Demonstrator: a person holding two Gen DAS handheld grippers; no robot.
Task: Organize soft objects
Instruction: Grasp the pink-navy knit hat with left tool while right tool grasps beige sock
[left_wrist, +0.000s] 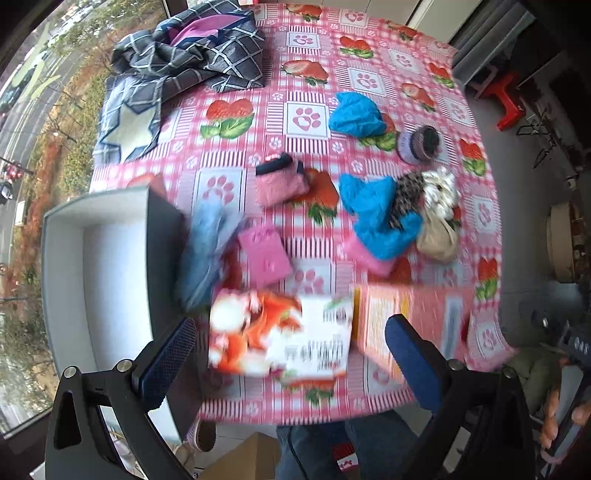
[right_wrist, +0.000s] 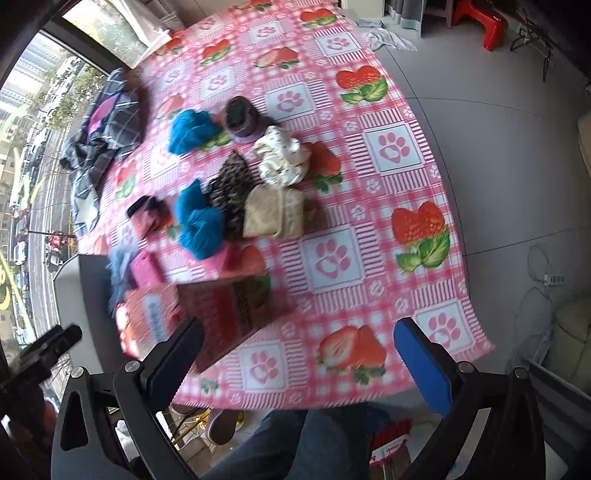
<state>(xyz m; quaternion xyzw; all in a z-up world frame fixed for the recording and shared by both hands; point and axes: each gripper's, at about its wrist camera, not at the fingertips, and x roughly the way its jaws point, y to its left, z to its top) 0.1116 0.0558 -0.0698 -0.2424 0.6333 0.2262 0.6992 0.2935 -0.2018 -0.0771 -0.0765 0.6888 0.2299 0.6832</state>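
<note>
— Are the claws holding anything?
— No. The left gripper (left_wrist: 291, 354) and right gripper (right_wrist: 299, 354) both hang spread wide and bare over the table's near edge.
— And the soft things?
— Blue cloths (left_wrist: 380, 214), a pink sock (left_wrist: 280, 182) and a cream bundle (right_wrist: 282, 160) lie mid-table; the grey bin (left_wrist: 66, 266) sits left.

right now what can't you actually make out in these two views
- Printed box, left wrist view: motion blur smears its lettering and picture; unreadable.
- Light blue soft item beside the grey bin: blurred in both views, kind unclear.
- Grey bin: the left view's edge and the left gripper cut off its near part.
- Pink piece: mostly hidden under the blue cloth.
- Right gripper: open, holding nothing.
</note>
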